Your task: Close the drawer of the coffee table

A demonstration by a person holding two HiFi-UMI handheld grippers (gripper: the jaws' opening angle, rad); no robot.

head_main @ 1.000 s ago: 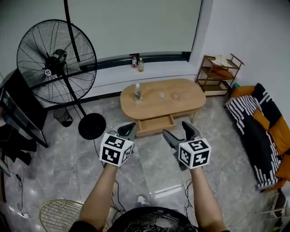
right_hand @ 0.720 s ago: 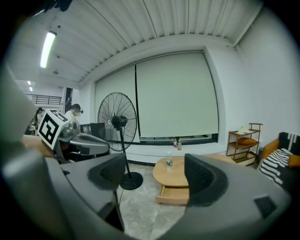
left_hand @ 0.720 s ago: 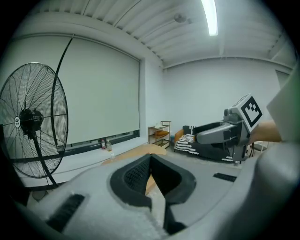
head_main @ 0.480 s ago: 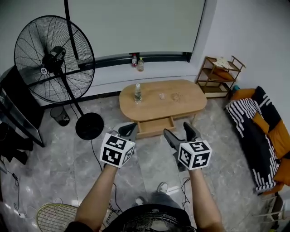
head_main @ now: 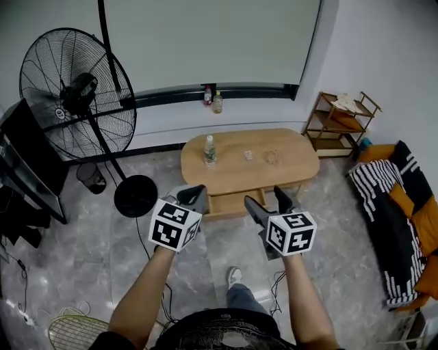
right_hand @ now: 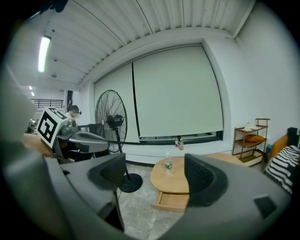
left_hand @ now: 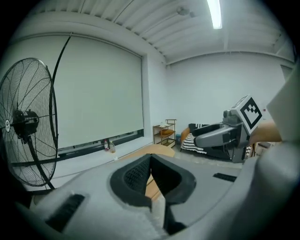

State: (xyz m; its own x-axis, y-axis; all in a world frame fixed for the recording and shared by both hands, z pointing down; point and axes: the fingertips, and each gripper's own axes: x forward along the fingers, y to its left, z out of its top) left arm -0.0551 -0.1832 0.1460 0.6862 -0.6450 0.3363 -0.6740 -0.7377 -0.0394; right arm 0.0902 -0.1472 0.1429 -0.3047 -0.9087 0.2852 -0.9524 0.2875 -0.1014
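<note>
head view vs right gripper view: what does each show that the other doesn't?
Only the head view: the person's shoe, the gold wire grille lying on the floor, and the marker cube on the right gripper. Only the right gripper view: the ribbed ceiling with its strip light. Both: the oval wooden coffee table with its drawer pulled out, the clear plastic bottle on it, the black pedestal fan and the left gripper.

bright, even | ceiling lamp glares | gripper views fisheye, corners dark
</note>
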